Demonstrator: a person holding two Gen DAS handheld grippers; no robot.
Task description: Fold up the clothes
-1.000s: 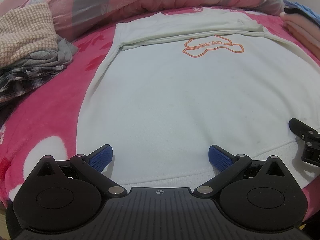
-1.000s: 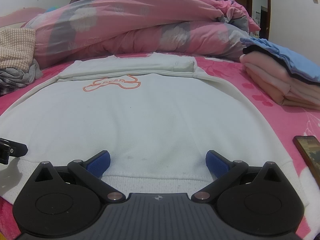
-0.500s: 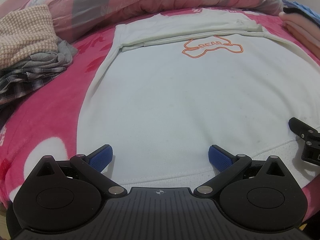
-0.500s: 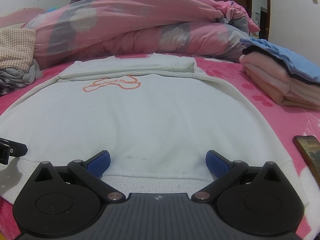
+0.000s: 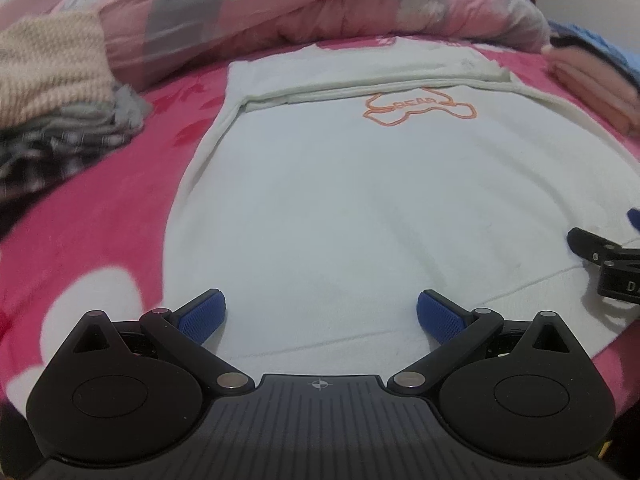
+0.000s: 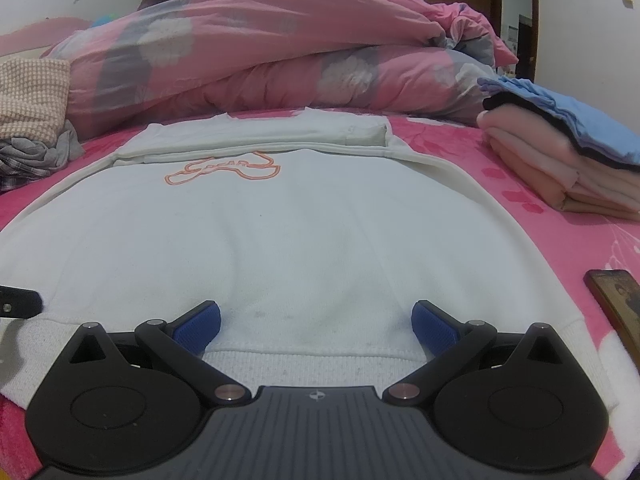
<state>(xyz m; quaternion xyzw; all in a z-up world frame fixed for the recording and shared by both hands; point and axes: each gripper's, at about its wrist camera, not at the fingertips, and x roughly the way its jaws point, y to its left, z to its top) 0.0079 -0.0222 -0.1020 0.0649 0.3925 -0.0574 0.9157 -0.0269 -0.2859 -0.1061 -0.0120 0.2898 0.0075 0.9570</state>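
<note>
While both sleeves already lie folded across the white sweatshirt, its body fold remains. Left gripper and right gripper hover wide open, empty, over its near hem, beside the folded stack.

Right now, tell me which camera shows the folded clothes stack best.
Right wrist view: the folded clothes stack shows sharply, pink layers under a blue top piece. The left wrist view catches only a blurred sliver at its right edge.
</note>
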